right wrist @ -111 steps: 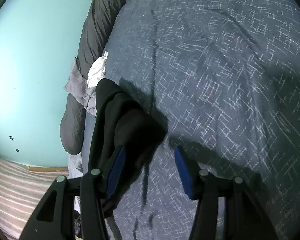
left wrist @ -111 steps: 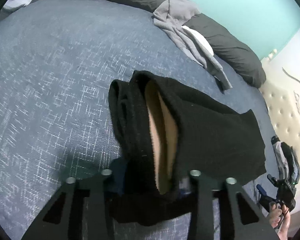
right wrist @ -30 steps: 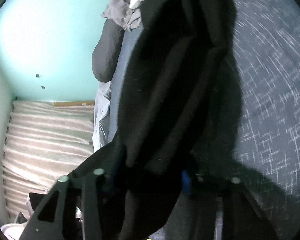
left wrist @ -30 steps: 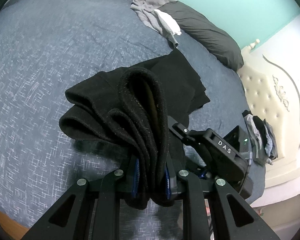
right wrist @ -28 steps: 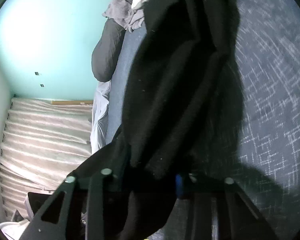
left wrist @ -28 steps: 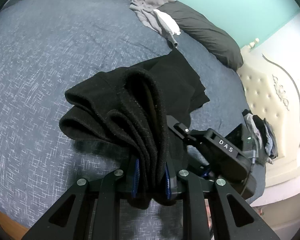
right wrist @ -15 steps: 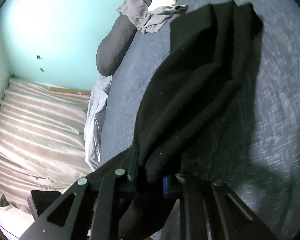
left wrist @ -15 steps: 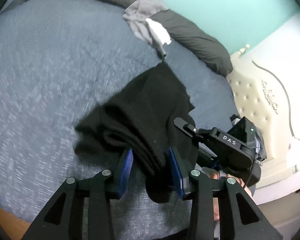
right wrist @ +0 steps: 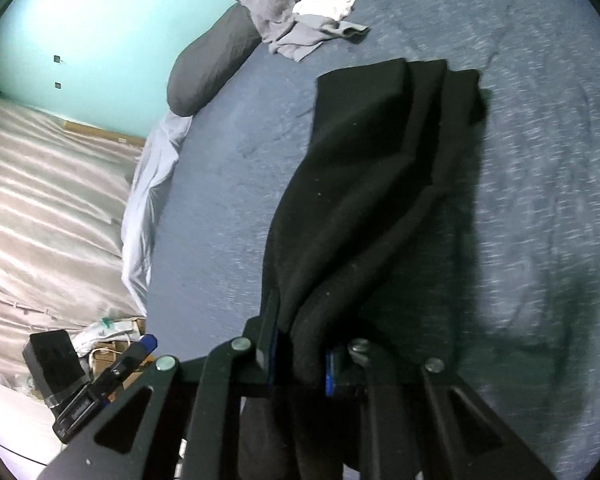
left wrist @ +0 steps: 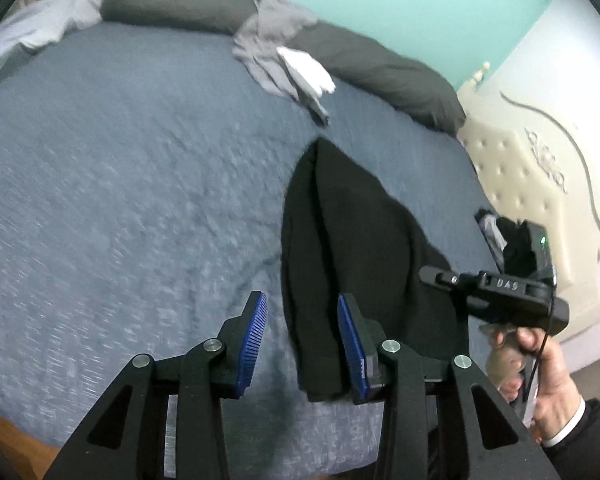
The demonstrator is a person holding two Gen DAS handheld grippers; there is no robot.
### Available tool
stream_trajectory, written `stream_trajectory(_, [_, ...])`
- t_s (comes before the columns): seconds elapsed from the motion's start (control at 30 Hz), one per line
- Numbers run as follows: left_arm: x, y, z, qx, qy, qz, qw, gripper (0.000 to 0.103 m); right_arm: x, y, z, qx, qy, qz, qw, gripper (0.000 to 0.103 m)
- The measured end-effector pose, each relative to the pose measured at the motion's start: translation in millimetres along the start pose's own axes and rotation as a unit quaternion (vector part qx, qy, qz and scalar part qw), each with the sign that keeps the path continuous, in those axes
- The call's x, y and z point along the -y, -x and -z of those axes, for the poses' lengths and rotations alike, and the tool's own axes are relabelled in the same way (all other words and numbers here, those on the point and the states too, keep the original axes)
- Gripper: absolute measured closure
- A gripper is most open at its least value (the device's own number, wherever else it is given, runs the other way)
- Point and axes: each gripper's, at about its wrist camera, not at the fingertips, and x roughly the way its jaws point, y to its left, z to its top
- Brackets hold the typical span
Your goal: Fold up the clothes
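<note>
The folded black fleece garment [left wrist: 348,240] lies lengthwise on the blue-grey speckled bed cover [left wrist: 120,200], stretching away from both tools toward the far side of the bed. The left hand-held gripper [left wrist: 302,340] stands wide apart, its ribbed blue pads [left wrist: 252,338] spread. The near end of the garment hangs down between them, close against the inner face of the right-side pad, with a clear gap to the left-side one.

The right hand-held gripper [right wrist: 298,364] is narrowed onto the garment's near edge, its pads pressed into a thick bunch of layers. From that grip the cloth [right wrist: 372,184] runs forward and up, its stacked folds stepping toward the squared far corner.

In the left wrist view the right tool's black body shows just to the right of the garment, held by a hand [left wrist: 540,372] with a dark sleeve and white cuff.

Well ahead of both grippers, a crumpled grey garment with a white cloth [left wrist: 288,60] rests against a long dark grey bolster pillow [left wrist: 380,68] along the teal wall. A cream tufted headboard [left wrist: 532,184] stands to the right.
</note>
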Motion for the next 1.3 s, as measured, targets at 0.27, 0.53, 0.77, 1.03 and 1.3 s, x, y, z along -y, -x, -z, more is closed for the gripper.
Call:
stream_trajectory(0.27, [1,-75,21,-0.074,-0.012,0.036,0.9965,0.054,35,-11,9,0.004,-0.001,0.019,1.0,0.088])
stream_trajectory(0.53, [-13,-115,24,-0.099,0.014,0.047,0.9939,0.039,63,-11,15,0.008,0.001,0.03,1.0,0.08])
stream_trajectory(0.77, [-19,-134,36,-0.127,0.009,0.053,0.9905,0.039,74,2,19,0.007,0.002,0.025,1.0,0.07])
stream_trajectory(1.03, [-18,-132,51,-0.151,0.009,0.084,0.985,0.039,80,8,27,-0.008,0.003,0.016,1.0,0.06])
stream_trajectory(1.3, [-22,-140,65,-0.166,0.016,0.091,0.9819,0.03,78,-19,47,-0.047,0.019,0.033,0.998,0.059])
